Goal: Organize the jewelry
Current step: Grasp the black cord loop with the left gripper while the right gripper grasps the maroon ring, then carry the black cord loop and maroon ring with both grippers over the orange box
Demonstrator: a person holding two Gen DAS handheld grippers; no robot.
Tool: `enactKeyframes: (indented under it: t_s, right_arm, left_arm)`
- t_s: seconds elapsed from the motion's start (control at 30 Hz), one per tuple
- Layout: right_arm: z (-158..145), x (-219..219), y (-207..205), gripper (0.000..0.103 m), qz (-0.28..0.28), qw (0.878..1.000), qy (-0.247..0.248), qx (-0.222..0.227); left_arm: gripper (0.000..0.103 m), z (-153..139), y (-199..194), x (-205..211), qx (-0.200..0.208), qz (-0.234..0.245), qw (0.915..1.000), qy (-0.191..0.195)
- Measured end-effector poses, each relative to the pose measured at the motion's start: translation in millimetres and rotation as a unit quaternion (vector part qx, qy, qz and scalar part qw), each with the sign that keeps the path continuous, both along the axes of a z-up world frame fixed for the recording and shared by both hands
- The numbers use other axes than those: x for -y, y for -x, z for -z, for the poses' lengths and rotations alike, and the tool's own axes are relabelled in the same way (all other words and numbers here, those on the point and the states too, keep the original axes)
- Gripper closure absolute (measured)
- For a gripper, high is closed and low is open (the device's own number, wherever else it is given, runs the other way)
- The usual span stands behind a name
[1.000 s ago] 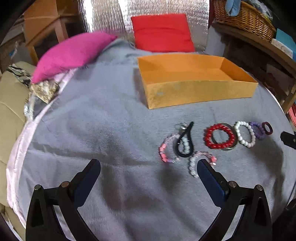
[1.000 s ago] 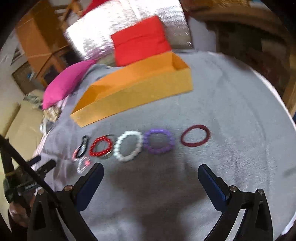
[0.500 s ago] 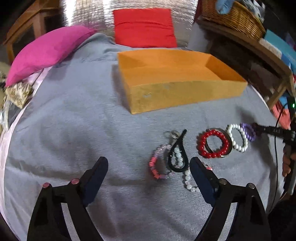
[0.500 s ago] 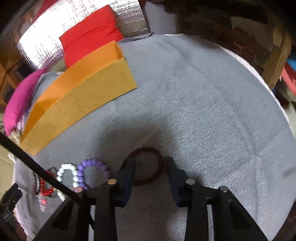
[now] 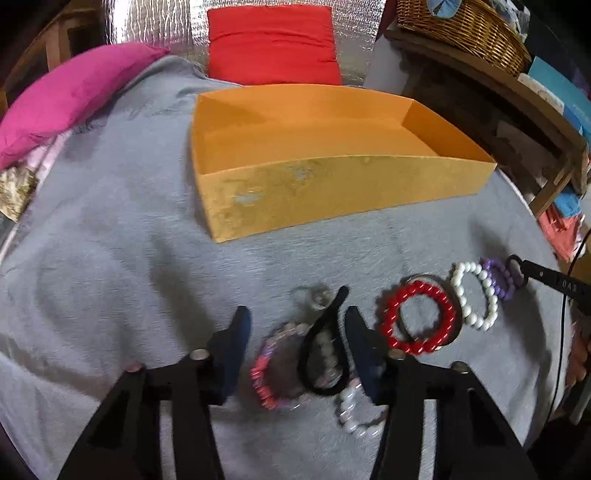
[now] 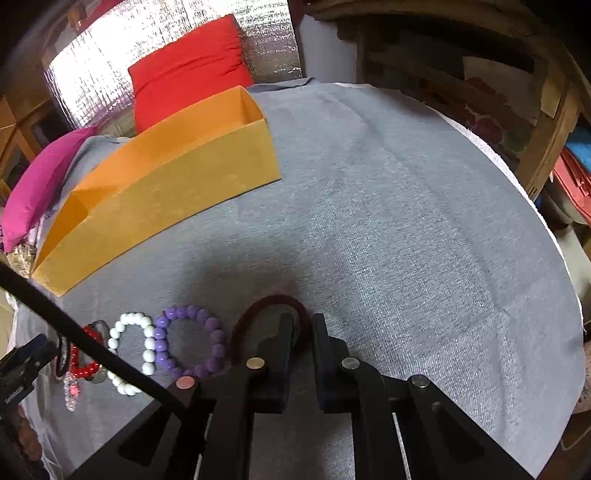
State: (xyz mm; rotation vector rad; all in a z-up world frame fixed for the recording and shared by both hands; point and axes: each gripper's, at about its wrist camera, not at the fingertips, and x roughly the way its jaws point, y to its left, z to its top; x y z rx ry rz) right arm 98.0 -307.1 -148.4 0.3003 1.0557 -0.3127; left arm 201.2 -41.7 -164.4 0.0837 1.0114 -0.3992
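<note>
On the grey cloth lies a row of bracelets in front of an orange box. My left gripper hangs low over the row's left end. Its jaws are closing, with a pink bead bracelet and a black band between them. The left pad stands clear of the beads. To the right lie a red bead bracelet, a white one and a purple one. My right gripper is closing, and its pads pinch the right side of a dark red band that rests on the cloth.
A pink cushion and a red cushion lie behind the box. At the right are a wicker basket and wooden shelves. A black cable crosses the bracelets in the right wrist view. A clear bead bracelet lies nearest.
Both grippers came down toward the cloth and narrowed. The right one closed around the dark red band. The left one moved over the pink bracelet and black band.
</note>
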Motion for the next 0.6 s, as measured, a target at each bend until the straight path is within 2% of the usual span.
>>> enactKeyframes:
  t_s: [0.1, 0.17, 0.33, 0.43, 0.6]
  right_arm:
    - [-9.3, 0.8, 8.3, 0.092, 0.005, 1.000, -0.005, 0.016]
    - [-12.6, -1.2, 11.1, 0.092, 0.004, 1.000, -0.011, 0.024]
    - [-19.6, -10.9, 10.9, 0.092, -0.003, 0.999, -0.022, 0.033]
    - [-20.9, -16.4, 10.0, 0.092, -0.007, 0.999, -0.025, 0.038]
    - [-23.4, -18.0, 4.3, 0.092, -0.018, 0.998, -0.035, 0.050]
  left_arm:
    - [0.063, 5.2, -2.8, 7.2, -0.011, 0.000, 0.9999, 0.007]
    - [0.074, 8.9, -5.4, 10.9, -0.020, 0.002, 0.9997, 0.013]
    - [0.091, 12.4, -10.6, 11.8, -0.031, -0.001, 0.9993, 0.023]
    - [0.094, 13.2, -10.2, 9.1, -0.038, -0.003, 0.9987, 0.034]
    - [0.095, 0.9, -1.5, -4.0, -0.019, -0.001, 0.9982, 0.057]
